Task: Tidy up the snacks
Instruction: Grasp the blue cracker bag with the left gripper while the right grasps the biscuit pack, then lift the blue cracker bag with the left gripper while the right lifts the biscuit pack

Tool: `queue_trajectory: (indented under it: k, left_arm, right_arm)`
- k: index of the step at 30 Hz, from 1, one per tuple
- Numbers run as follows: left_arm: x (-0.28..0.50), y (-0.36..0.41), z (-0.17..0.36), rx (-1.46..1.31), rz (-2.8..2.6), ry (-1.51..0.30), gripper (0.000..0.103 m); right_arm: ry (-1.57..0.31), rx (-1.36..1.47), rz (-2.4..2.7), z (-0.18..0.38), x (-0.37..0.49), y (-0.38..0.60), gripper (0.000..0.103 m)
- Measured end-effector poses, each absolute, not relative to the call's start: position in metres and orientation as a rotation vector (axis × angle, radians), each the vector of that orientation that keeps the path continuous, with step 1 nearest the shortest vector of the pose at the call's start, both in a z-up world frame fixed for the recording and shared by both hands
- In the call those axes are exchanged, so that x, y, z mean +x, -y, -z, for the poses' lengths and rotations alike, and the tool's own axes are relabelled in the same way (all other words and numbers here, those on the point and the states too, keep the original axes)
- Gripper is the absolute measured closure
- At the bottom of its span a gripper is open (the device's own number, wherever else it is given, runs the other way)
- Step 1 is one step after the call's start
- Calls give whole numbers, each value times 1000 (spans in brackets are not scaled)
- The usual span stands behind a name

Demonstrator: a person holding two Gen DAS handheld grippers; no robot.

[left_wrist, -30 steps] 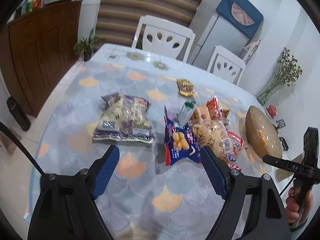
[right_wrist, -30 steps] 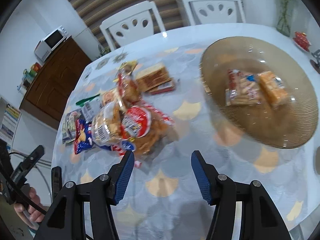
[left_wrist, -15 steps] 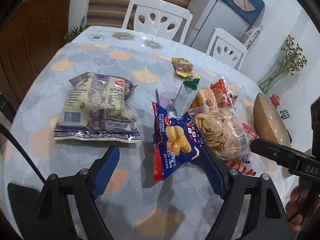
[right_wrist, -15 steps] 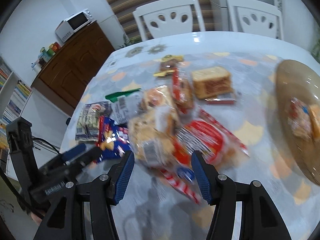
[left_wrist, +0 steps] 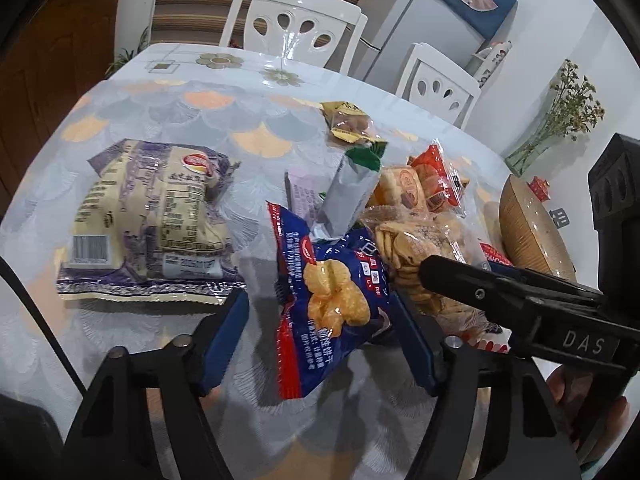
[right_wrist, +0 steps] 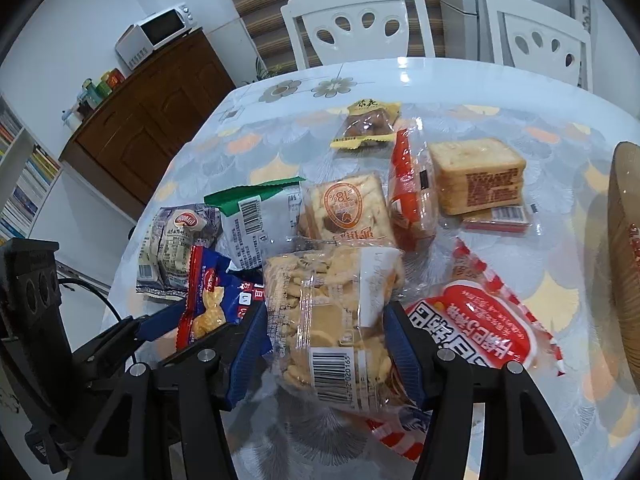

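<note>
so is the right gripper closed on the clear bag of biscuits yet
No, the right gripper is open, its blue pads either side of the clear bag of biscuits, which lies on the table.

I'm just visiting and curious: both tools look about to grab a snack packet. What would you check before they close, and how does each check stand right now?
1. Left tool open around the blue cracker packet: ok.
2. Right tool open around the clear biscuit bag: ok.
3. Tools clear of each other: not ok; the right tool's finger crosses just beside the left one.
4. Blue packet free of neighbours: not ok; a grey-and-green packet leans on its top edge.
5. Biscuit bag lies free: cannot tell; it overlaps the red-and-white packet.
6. Brown plate in reach: cannot tell.
</note>
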State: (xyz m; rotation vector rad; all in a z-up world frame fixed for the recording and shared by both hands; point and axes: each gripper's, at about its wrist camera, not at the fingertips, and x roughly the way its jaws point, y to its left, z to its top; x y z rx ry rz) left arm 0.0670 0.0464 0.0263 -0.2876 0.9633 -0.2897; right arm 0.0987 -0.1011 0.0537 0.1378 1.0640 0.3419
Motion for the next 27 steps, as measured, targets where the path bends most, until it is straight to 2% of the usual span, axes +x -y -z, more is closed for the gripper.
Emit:
queue_trajectory:
  k: [2, 6, 8, 10, 17, 27]
  left_arm:
    - [68, -45, -24, -288, 302, -970, 47]
    - [67, -42, -23, -280, 306, -958, 52]
    - [64, -40, -24, -267, 304, -944, 59]
    - [60, -39, -27, -257, 303, -936, 61]
    - [43, -45, -40, -279, 289, -920, 68]
    - [-14, -44, -41, -282, 255, -955, 69]
  right_arm:
    - [-1060, 125, -341, -53, 98, 101, 45]
    - [-1046, 101, -351, -52, 96, 98, 45]
    - [-1038, 92, -355, -52, 95, 98, 47]
    - [-1033, 91, -359, -53, 92, 99, 50]
    - [-1018, 121, -364, -61, 79, 110, 53]
    - [-961, 204, -368, -95, 20, 156, 54]
